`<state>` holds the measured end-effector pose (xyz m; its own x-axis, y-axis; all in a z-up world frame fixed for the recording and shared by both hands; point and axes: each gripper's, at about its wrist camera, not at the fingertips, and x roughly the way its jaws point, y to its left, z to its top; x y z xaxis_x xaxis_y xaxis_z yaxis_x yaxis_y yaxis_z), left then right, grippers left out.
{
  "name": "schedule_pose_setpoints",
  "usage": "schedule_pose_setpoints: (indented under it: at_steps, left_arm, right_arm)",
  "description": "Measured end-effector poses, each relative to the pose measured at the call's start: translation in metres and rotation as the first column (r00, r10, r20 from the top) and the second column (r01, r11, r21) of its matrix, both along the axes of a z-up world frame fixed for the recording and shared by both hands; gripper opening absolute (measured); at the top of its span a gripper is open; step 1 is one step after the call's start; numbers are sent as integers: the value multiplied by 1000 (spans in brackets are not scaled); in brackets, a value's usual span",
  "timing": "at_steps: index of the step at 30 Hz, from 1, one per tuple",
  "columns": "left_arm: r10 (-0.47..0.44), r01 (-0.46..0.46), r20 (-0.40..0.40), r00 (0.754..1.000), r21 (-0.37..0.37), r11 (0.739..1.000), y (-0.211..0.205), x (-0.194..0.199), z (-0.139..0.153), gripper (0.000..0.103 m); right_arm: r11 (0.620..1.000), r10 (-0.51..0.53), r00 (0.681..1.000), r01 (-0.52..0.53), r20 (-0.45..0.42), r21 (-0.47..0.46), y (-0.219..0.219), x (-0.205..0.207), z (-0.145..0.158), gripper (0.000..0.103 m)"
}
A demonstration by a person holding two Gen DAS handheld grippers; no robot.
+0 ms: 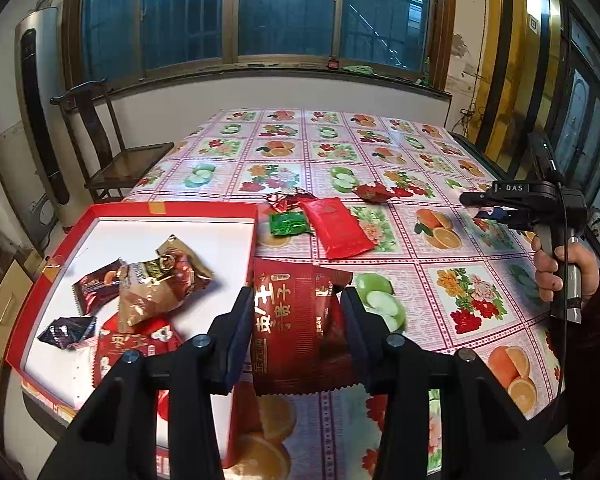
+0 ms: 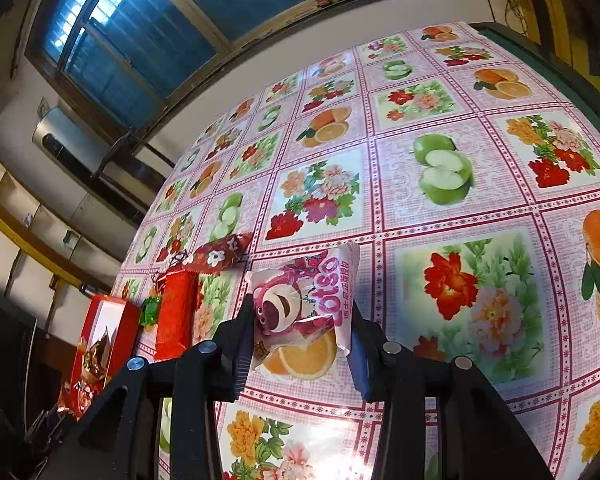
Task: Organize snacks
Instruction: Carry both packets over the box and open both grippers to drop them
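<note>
My left gripper (image 1: 298, 300) is shut on a dark red snack packet (image 1: 300, 328) and holds it just right of the red box (image 1: 172, 210) with a white floor. The box holds several snack packets (image 1: 160, 284). My right gripper (image 2: 300, 312) is shut on a pink Lotso bear packet (image 2: 304, 300) above the table; it also shows at the right of the left wrist view (image 1: 492, 210). A red packet (image 1: 338, 226), a green packet (image 1: 288, 224) and a red flowered packet (image 1: 372, 192) lie on the tablecloth.
The table has a fruit-and-flower patterned cloth (image 1: 440, 240). A wooden chair (image 1: 116, 152) stands at the far left corner. The red box shows at the left of the right wrist view (image 2: 104, 332). A window wall lies behind the table.
</note>
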<state>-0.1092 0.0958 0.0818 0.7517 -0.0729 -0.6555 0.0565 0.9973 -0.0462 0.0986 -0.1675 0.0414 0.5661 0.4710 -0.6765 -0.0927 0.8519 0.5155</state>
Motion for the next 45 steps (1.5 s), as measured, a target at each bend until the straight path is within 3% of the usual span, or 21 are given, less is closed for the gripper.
schedule_pose_setpoints:
  at_steps: [7,17,23,26,30,34,39,45]
  left_arm:
    - [78,-78,-1,997,-18,997,35,-9,-3,43]
    - [115,-115,34,993,7,993,42,-16,5,43]
    - [175,-179,54,983,66,982,45,-15,5,43]
    - [231,-237,58,971,113,965,49,-12,3,43]
    - [314,-326,90,945,204,923,55,-10,0,43]
    - [358,-371,96,929,239,897,67,-6,-3,43]
    - [373,-383,89,924,242,891,78,-6,-6,43]
    - [378,-388,88,921,241,889,87,-6,-6,43]
  right_arm:
    - [997,-74,995,73,64,26,-17,-4,7,43]
    - [986,-160,970,165,183,-12,-25,-16,24,43]
    - [984,-168,971,175,169,-30,-25,-12,21,43]
    - [983,-164,970,175,182,-47,-22,-13,22,43]
    - [976,-164,962,190,218,-104,-14,-17,26,43]
    - [973,-123,957,168,264,-157,6,-24,33,43]
    - [972,1,950,72,311,-222,53,-39,42,43]
    - [973,173,934,-113,312,-200,130,-52,49,44]
